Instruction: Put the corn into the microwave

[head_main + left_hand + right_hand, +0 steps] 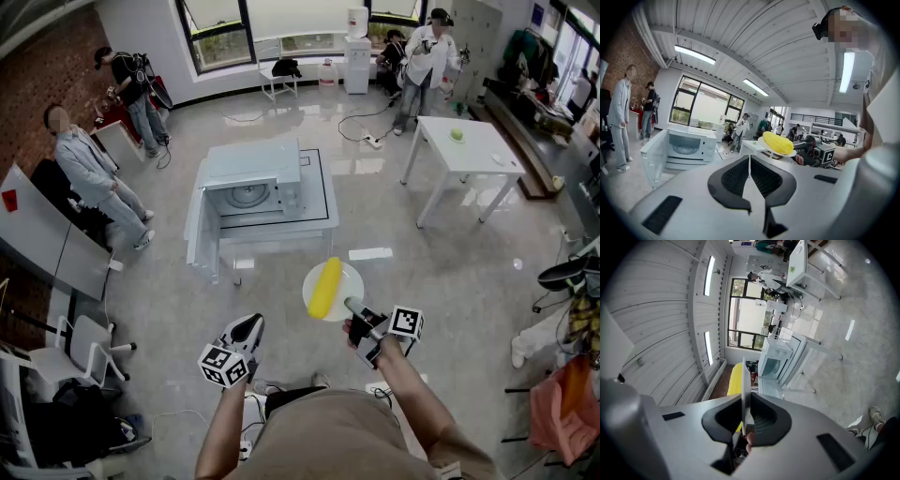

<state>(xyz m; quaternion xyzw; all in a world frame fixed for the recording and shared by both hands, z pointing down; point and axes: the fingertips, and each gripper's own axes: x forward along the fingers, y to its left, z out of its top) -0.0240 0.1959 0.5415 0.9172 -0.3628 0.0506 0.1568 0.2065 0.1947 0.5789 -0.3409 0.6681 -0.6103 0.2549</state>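
I am pinching the rim of the plate [352, 269] with my right gripper [353, 305], its jaws pressing on the edge, and I am holding the plate level out in front of me. The corn [325, 287] is lying across the plate. My left gripper [247, 330] is hanging empty beside it, jaws pressed together. The microwave [251, 178] is sitting ahead on a low table [319, 211] with its door [197, 225] open, well apart from the plate.

Open lab hall: polished floor [450, 272], white tables [469, 155], brick wall [47, 56] (people [89, 173] standing about).
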